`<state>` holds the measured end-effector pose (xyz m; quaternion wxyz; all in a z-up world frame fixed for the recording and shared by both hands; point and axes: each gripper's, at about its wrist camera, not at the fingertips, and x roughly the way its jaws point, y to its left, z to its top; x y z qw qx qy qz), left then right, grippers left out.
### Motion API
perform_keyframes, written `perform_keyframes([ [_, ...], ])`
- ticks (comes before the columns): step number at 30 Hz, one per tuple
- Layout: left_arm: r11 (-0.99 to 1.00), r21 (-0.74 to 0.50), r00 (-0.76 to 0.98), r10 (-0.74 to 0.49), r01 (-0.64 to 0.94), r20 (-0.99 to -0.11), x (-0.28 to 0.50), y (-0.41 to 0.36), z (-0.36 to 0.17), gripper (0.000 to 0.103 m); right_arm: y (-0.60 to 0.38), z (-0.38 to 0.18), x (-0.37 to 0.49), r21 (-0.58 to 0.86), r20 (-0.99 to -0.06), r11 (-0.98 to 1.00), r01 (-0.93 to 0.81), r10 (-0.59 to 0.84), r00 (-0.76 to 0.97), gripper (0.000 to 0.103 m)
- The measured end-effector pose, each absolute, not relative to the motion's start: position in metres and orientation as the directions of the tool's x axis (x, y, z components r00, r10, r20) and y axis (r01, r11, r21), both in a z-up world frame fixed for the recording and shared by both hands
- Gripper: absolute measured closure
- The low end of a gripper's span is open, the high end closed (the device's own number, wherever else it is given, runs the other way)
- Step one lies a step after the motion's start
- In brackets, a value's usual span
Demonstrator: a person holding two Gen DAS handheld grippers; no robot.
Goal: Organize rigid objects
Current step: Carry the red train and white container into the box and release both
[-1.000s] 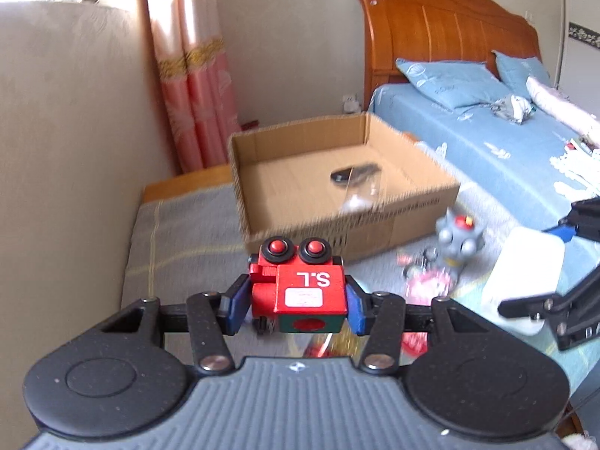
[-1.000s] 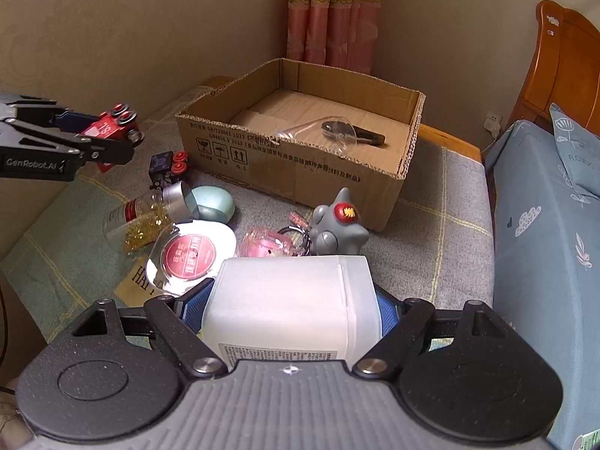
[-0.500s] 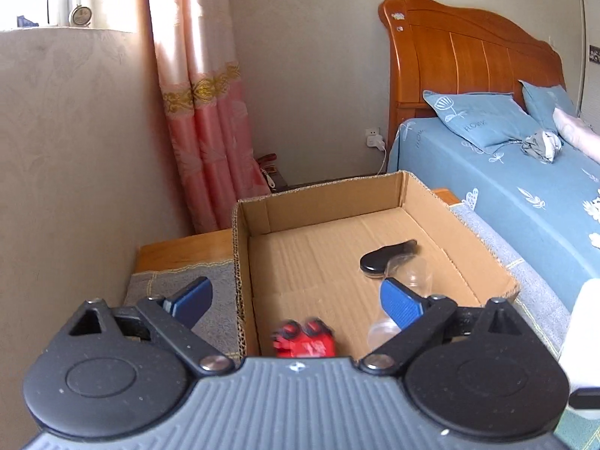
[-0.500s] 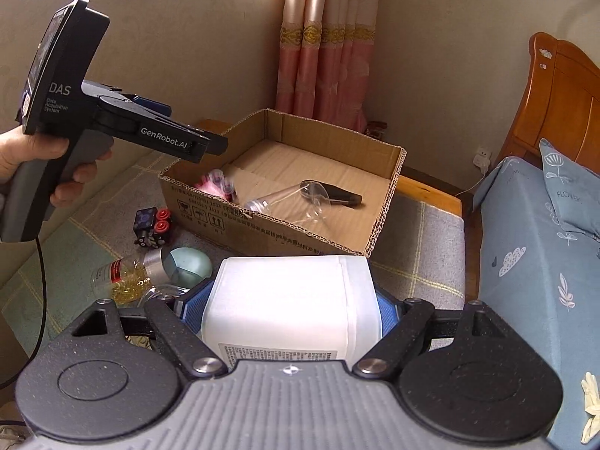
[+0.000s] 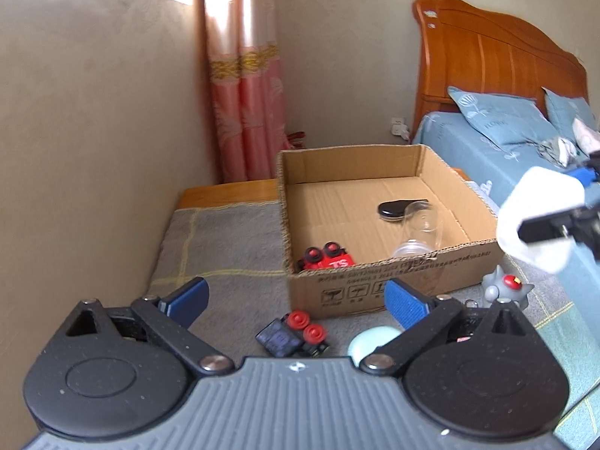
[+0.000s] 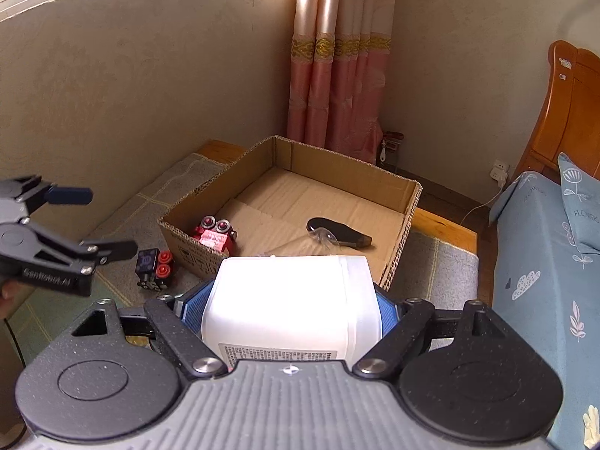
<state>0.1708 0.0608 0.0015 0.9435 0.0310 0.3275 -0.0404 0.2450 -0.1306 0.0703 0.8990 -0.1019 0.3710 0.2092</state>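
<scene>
Clamped by the right gripper (image 6: 290, 309) across its smooth flanks near the box (image 6: 408, 202) — white jar (image 6: 288, 300), rigid, probably light, slippery; left gripper (image 5: 296, 296) empty, jaws opening, above the blue toy (image 5: 290, 333).

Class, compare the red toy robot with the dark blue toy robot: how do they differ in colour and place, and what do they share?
Colour: the red toy robot has a red body; the dark blue toy robot has a dark one.
Place: the red one lies inside the cardboard box, in its near corner; the dark blue one lies outside, on the grey blanket before the box.
Shared: both are blocky, with two round red knobs; neither is held.
</scene>
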Motion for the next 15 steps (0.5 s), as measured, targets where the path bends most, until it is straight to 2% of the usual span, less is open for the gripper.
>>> perform_keyframes([
  [10,1.0,-0.003,0.788,0.013,-0.019,-0.615,0.135,0.101,0.006,0.003,-0.08,0.083,0.329,-0.01,-0.739,0.848,-0.53,0.351,0.576,0.016],
  [15,0.998,-0.008,0.785,0.045,-0.064,-0.618,0.123,0.115,0.003,0.003,-0.051,0.076,0.372,-0.024,-0.761,0.852,-0.524,0.324,0.562,0.016],
])
